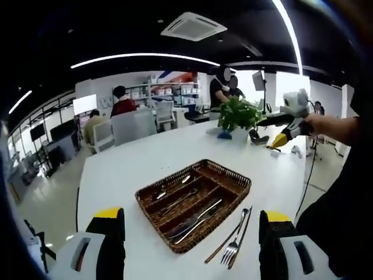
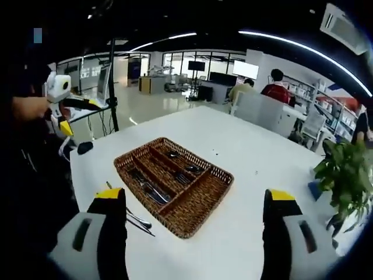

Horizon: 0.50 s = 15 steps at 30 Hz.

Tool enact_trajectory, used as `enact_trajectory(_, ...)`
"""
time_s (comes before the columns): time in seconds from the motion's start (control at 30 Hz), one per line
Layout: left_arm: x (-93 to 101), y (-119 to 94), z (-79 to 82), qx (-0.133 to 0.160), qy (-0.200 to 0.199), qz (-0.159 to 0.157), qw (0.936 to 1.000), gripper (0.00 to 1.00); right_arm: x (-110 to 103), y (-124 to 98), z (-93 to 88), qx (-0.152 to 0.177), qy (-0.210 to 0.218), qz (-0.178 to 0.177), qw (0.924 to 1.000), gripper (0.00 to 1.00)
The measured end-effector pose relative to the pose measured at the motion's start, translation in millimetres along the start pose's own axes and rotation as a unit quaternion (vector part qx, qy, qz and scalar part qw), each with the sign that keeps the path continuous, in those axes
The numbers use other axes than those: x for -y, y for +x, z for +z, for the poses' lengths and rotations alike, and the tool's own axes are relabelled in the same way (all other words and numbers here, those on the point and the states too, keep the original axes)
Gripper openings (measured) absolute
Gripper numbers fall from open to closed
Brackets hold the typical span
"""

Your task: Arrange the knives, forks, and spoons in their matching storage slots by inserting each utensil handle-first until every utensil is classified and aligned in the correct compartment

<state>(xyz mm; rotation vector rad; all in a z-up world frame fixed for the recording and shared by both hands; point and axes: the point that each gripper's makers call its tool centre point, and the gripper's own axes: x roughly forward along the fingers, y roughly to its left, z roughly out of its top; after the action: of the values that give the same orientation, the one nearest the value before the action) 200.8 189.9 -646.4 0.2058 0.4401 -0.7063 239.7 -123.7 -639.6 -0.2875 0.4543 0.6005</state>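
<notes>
In the left gripper view your left tongs [image 1: 192, 245] stand wide apart and hold nothing, raised above the white worktop [image 1: 116, 169] so the whole job sits framed between them. Just ahead lies the wicker cutlery tray [image 1: 236, 178], set at an angle to you, its long slots already carrying some utensils: small spoons [image 1: 172, 188] in the far slots, a knife [image 1: 201, 219] and other long pieces in the near one. To the right of the tray, loose on the worktop and just beside its rim, lie a fork [image 1: 232, 252] and a couple of slim pieces with it; these look like what is left to sort. Further right, your right gripper [image 1: 285, 137] hangs high over the far side, near the potted plant [image 1: 238, 114].

In the right gripper view the right tongs [image 2: 195, 233] are likewise wide and empty, looking down on the same tray [image 2: 221, 181]. The loose utensils [image 2: 137, 221] show beside its near corner, partly hidden by the left-hand jaw. Judging by this, neither pair has committed to a pick yet.
</notes>
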Motion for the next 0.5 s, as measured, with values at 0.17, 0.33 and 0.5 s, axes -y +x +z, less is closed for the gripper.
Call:
enact_trajectory(0.17,4.0,0.5,2.4,-0.002,0.009,-0.004,0.9999,1.00,6.0,-17.8,-8.3,0.006,0.021,-0.012,0.9997,0.99)
enact_trajectory(0.33,1.2,2.6,5.4,0.001,0.019,0.000,0.9998,1.00,10.9,-25.8,-20.7,0.002,0.026,-0.021,0.9995,0.99)
enact_trajectory(0.5,2.1,2.9,0.0,-0.005,0.008,-0.002,1.0000,1.00,9.3,-33.4,-25.7,-0.004,0.025,-0.022,0.9994,0.99)
